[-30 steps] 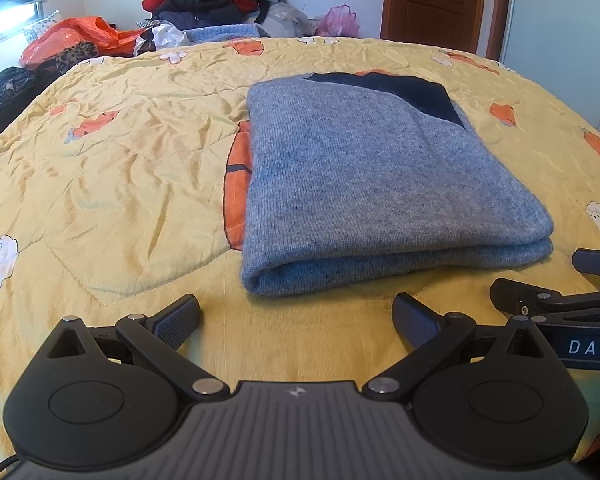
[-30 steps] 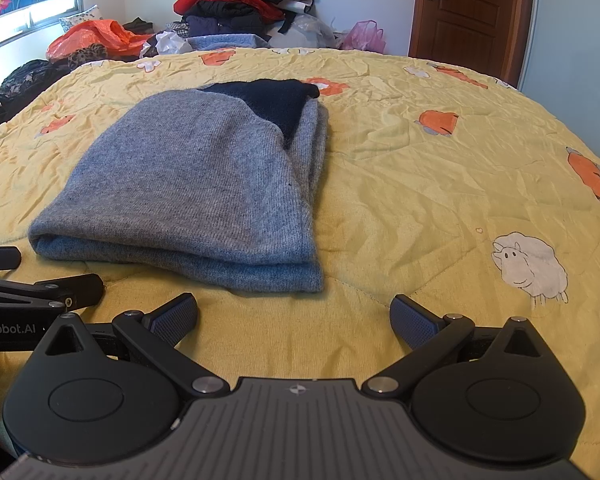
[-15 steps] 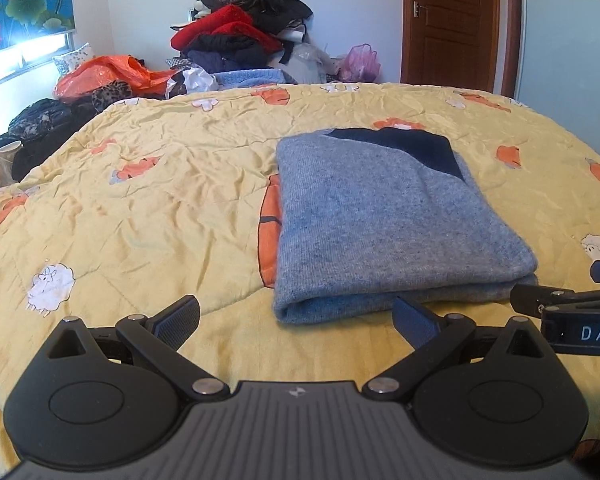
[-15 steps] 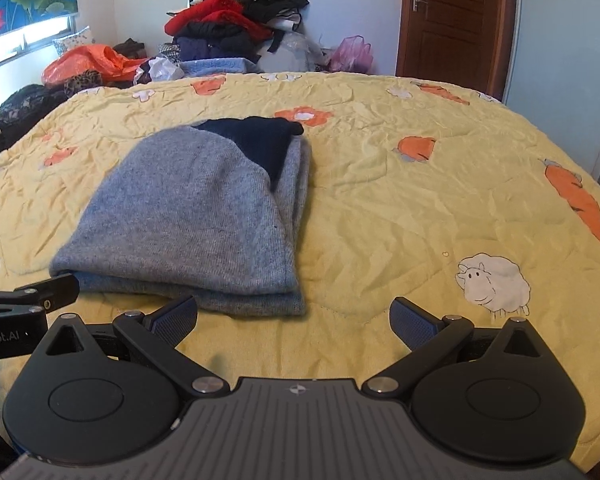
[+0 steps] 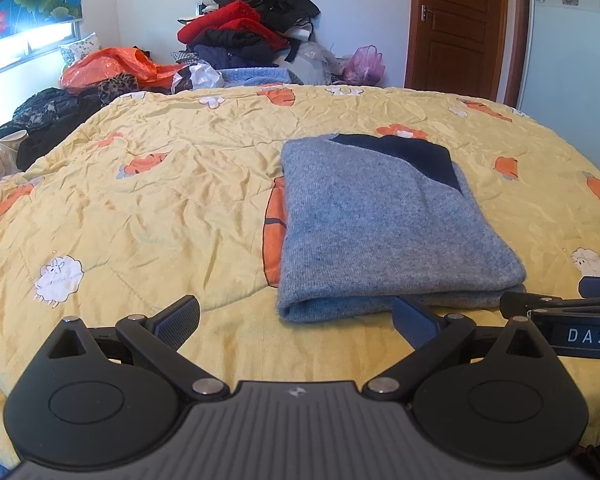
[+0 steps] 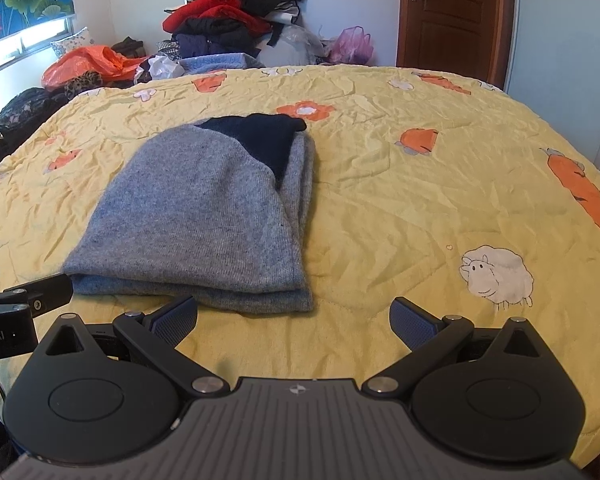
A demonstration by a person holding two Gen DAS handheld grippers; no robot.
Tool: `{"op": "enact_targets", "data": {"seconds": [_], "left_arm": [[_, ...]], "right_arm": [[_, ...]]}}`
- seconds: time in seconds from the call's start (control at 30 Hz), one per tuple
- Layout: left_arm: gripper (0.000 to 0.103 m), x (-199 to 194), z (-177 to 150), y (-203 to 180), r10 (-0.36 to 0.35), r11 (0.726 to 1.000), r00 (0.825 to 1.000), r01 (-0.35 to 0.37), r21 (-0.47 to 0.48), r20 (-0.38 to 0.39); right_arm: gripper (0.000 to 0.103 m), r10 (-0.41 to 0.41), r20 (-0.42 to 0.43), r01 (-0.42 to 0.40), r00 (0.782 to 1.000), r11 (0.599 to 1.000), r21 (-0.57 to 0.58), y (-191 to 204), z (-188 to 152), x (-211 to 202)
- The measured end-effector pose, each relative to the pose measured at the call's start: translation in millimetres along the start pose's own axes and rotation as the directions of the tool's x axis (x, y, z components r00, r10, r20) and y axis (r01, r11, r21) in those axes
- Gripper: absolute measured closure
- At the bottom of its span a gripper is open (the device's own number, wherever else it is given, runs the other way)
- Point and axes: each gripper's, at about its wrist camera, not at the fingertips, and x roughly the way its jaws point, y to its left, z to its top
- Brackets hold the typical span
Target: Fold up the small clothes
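Observation:
A grey knit sweater point(image 5: 384, 224) with a dark navy part at its far end lies folded flat on the yellow quilt point(image 5: 148, 208). In the right wrist view the same grey sweater point(image 6: 204, 216) sits left of centre. My left gripper point(image 5: 296, 320) is open, held back from the sweater's near folded edge, nothing between its fingers. My right gripper point(image 6: 294, 318) is open too, just short of the sweater's near right corner. Each gripper shows at the edge of the other's view: the right gripper point(image 5: 560, 304) and the left gripper point(image 6: 24, 296).
A pile of red, black and blue clothes point(image 5: 244, 36) and an orange bag point(image 5: 112, 66) lie beyond the bed's far edge. A brown door point(image 5: 464, 24) stands at the back right. Dark clothes point(image 5: 48, 116) heap at the far left.
Both grippers have pulled back and risen from the folded sweater, which now looks smaller and farther off. The sweater itself has not moved. Both grippers stayed open.

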Motion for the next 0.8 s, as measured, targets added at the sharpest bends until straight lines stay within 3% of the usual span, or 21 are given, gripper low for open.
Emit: {"op": "enact_targets", "data": {"seconds": [0.8], "left_arm": [[0.000,5.9,1.0,2.1,-0.021,1.000,1.000,0.020,-0.010,-0.017]], "right_arm": [[0.001,0.005,-0.004,-0.005,1.000,1.000,-0.003,2.2,-0.7,0.8]]}}
